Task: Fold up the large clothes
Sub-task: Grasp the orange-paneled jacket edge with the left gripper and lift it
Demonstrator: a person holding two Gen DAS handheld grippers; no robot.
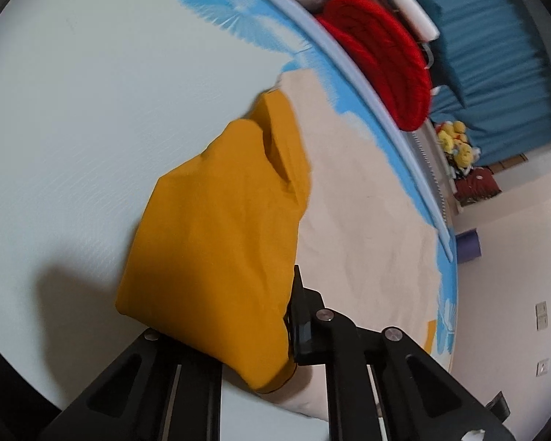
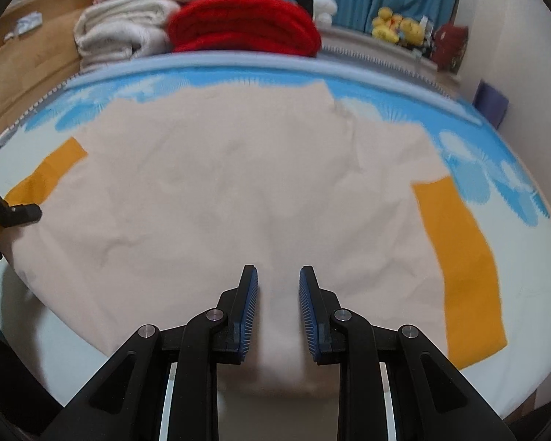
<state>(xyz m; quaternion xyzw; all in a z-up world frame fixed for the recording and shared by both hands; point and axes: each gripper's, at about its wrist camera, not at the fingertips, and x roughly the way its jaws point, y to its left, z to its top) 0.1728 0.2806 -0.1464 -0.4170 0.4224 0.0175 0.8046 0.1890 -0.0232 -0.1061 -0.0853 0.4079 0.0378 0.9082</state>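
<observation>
Bedding in white and blue carries the beige garment [image 2: 231, 183], spread flat; left tool [image 1: 290, 316] pinches its mustard sleeve [image 1: 216, 242] (raised); right tool [image 2: 278, 308] hovers, jaws narrow, empty; folding barely begun, body unfolded.

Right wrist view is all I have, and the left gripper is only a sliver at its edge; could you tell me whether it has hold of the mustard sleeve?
Observer: Yes. In the left wrist view the left gripper is shut on the mustard sleeve, and the cloth drapes over one finger and hides it.
Operator: Thank you. Is the sleeve lying flat?
Observer: No. It is bunched up at the jaws and casts a shadow on the pale sheet beside it.
Operator: Where does its far end sit?
Observer: At the edge of the cream shirt body.
</observation>
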